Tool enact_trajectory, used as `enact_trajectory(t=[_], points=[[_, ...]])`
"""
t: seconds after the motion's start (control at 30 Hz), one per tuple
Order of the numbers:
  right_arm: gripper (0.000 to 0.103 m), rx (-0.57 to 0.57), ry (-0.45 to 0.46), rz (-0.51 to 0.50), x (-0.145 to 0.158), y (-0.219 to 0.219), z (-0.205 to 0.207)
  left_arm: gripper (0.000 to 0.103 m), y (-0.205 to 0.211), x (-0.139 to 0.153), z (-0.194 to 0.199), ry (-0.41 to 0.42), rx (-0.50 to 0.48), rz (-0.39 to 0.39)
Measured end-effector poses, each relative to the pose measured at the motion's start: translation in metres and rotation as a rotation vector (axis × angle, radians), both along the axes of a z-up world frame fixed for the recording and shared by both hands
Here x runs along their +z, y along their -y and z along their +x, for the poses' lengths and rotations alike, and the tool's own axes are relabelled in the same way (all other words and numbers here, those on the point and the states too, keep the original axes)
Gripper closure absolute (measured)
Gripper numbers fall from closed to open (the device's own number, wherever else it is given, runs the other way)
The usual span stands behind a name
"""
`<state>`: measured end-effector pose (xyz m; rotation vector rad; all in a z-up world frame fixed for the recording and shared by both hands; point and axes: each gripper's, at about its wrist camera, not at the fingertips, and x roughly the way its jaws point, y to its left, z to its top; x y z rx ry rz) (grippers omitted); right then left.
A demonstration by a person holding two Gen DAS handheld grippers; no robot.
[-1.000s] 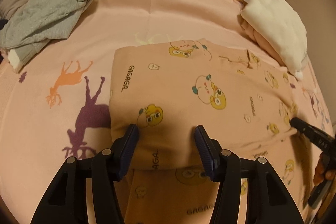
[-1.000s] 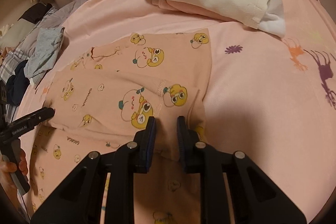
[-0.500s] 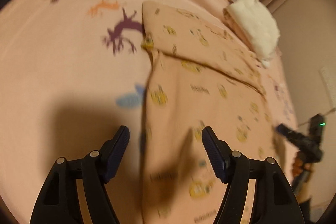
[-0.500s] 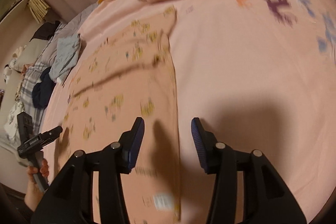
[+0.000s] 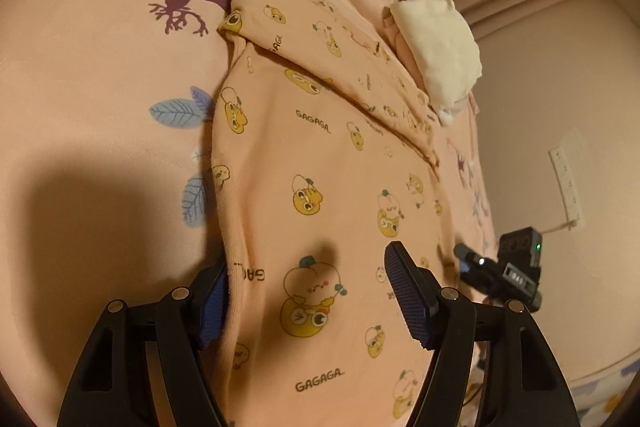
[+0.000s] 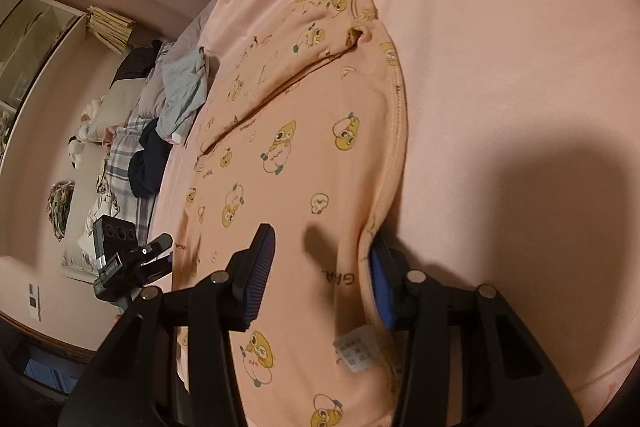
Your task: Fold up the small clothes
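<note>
Peach cotton, printed with yellow cartoon faces and "GAGAGA" lettering: the child's garment lies spread on the bed sheet, running forward from both hand-held grippers, its far end folded back over itself just ahead. Left hand-held gripper: jaws wide apart, straddling the garment's near left edge; the left finger pad sits partly under or behind that edge, the right pad above the cloth. Whether either pad touches fabric cannot be told. Right hand-held gripper: jaws likewise apart, astride the garment's near right hem; a white care label shows just below the right finger. Each gripper appears in the other's view, at the garment's opposite side.

Sheet is pink with purple and orange deer silhouettes and blue leaves. Beyond the garment's folded end, ahead and right of the left gripper, a cream folded cloth. Far left in the right wrist view, a grey garment and dark clothes at the bed's edge.
</note>
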<state>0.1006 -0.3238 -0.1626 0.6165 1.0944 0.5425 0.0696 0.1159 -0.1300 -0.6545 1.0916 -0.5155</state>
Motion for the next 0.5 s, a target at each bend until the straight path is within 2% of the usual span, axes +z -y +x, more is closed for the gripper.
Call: enact_trajectory(t=[0.27, 0.4, 0.43, 0.5], points=[[0.064, 0.064, -0.02, 0.052, -0.001, 0.014, -0.052, 0.033, 0.003, -0.002, -0.041, 0.0, -0.093, 0.001], [0.064, 0.065, -0.007, 0.061, -0.005, 0.013, -0.065, 0.033, 0.011, -0.003, -0.053, 0.002, -0.11, 0.014], [0.068, 0.06, -0.011, 0.06, -0.006, 0.012, -0.062, 0.036, 0.015, -0.002, -0.051, 0.003, -0.112, 0.031], [0.081, 0.043, -0.02, 0.038, -0.008, 0.008, -0.054, 0.049, 0.021, -0.002, -0.044, -0.007, -0.102, 0.062]])
